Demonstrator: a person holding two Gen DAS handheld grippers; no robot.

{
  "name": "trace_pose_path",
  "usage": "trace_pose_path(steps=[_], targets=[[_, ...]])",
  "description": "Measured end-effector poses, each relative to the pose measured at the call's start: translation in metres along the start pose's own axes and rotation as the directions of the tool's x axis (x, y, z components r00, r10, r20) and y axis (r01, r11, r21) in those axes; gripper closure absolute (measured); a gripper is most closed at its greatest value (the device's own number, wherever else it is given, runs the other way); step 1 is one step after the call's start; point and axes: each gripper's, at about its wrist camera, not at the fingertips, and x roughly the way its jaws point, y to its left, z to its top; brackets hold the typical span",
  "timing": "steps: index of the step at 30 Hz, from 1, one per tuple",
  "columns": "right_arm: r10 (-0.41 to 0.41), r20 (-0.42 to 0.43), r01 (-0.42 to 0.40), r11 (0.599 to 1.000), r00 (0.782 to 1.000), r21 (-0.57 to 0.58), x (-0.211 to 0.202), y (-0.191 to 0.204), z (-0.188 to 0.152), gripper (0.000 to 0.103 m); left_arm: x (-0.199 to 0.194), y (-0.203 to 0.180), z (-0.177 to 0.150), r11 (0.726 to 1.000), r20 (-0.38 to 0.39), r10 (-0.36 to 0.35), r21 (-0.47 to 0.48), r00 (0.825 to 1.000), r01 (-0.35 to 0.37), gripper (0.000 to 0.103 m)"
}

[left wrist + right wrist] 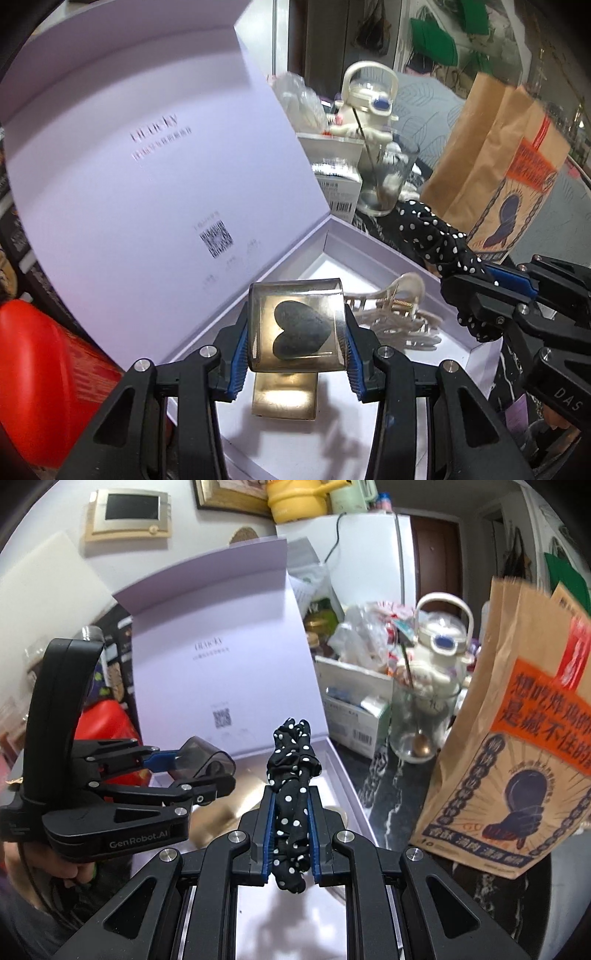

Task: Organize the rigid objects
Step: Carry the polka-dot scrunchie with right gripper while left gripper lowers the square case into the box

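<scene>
My left gripper [295, 336] is shut on a smoky clear hair clip with a black heart [295, 325] and holds it just above the floor of the open lilac box [332, 229]. A cream claw clip [399, 314] lies in the box to its right. My right gripper [290, 827] is shut on a black polka-dot scrunchie [293, 775] over the box's near end [340, 771]. The right gripper also shows in the left wrist view [491, 295], at the box's right rim. The left gripper and its clip [203, 760] show at left in the right wrist view.
The box's lid [147, 166] stands upright behind. A glass with a spoon [388, 177], a white kettle-shaped bottle [369, 107], small cartons [336, 173] and a brown paper bag [495, 177] crowd the dark counter to the right. A red object [44, 376] sits left.
</scene>
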Motion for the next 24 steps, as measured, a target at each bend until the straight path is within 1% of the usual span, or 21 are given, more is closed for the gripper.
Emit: trace_pose_path(steps=[8, 12, 19, 24], targets=[[0.018, -0.057, -0.017, 1.0, 0.998, 0.018, 0.019, -0.007, -0.007, 0.088, 0.021, -0.002, -0.007, 1.0, -0.065, 0.028, 0.014, 0.998, -0.027, 0.06], [-0.008, -0.084, 0.008, 1.0, 0.996, 0.004, 0.028, -0.007, -0.011, 0.087, 0.022, -0.005, -0.008, 1.0, -0.069, 0.024, 0.015, 0.997, -0.023, 0.06], [-0.019, -0.099, 0.02, 1.0, 0.995, 0.004, 0.033, -0.009, -0.015, 0.086, 0.03, -0.006, -0.01, 0.998, -0.091, 0.062, 0.015, 0.994, -0.061, 0.06], [-0.028, -0.121, 0.028, 1.0, 0.992, -0.001, 0.042, -0.009, -0.016, 0.085, 0.032, -0.009, -0.01, 0.997, -0.087, 0.073, 0.028, 0.993, -0.071, 0.06]])
